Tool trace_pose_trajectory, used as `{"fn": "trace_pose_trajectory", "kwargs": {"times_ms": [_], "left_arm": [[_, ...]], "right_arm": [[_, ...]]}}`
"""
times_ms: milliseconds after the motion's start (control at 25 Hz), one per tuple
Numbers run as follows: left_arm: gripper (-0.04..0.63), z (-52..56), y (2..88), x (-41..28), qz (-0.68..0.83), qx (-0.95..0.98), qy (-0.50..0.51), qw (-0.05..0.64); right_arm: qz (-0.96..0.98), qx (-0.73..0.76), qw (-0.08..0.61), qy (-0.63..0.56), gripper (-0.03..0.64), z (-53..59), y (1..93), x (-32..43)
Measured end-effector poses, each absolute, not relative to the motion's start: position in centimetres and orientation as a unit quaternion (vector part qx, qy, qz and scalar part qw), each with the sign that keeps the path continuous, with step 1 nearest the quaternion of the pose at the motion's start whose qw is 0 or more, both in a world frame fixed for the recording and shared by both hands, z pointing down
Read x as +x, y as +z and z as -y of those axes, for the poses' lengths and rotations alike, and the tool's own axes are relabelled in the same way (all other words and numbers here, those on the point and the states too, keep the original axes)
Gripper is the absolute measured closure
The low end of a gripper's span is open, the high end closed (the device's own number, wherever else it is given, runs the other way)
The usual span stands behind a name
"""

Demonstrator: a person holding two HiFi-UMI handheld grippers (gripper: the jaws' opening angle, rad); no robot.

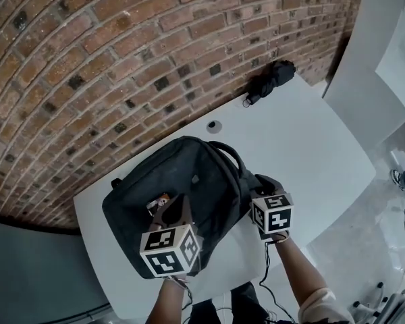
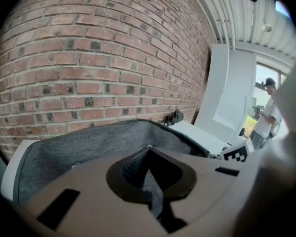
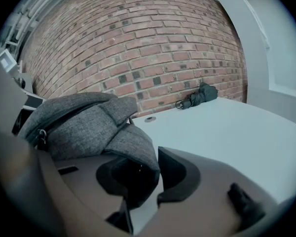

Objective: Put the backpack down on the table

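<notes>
Red brick wall (image 1: 88,59) runs behind the white rectangular table (image 1: 310,154). Dark grey fabric backpack (image 1: 182,181) lies on the table's near-left part, its handle loop on the right gripper's side. 2 grippers are at its near edge. Left gripper (image 2: 149,149): jaws clamped on a fold of the backpack fabric. Right gripper (image 3: 154,163): jaws apart, with a grey backpack flap loose between them, not pinched. Folded black umbrella (image 1: 270,78) is at the table's far edge by the wall, well apart from the backpack. Small round grey grommet (image 1: 214,125) sits in the tabletop between them.
</notes>
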State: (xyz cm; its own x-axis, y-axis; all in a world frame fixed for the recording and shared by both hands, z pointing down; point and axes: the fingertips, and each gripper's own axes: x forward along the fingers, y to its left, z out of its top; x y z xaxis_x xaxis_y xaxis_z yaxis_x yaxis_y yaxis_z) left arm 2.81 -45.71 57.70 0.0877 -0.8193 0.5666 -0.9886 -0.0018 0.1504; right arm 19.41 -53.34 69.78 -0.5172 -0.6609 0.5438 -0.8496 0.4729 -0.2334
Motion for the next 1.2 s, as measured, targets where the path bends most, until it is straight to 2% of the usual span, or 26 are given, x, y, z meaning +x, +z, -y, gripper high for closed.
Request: {"fn": "trace_pose_trajectory", "kwargs": {"times_ms": [400,1200], "left_arm": [[0.584,46.0,58.4,5.0,0.644,0.697,0.17,0.266],[0.584,42.4,55.2,4.1,0.633,0.716,0.156,0.251]], "right_arm": [[0.829,0.448,0.214,0.256,0.46,51.6,71.5,21.9],[0.814,0.497,0.184,0.238,0.457,47.2,65.3,24.2]]}}
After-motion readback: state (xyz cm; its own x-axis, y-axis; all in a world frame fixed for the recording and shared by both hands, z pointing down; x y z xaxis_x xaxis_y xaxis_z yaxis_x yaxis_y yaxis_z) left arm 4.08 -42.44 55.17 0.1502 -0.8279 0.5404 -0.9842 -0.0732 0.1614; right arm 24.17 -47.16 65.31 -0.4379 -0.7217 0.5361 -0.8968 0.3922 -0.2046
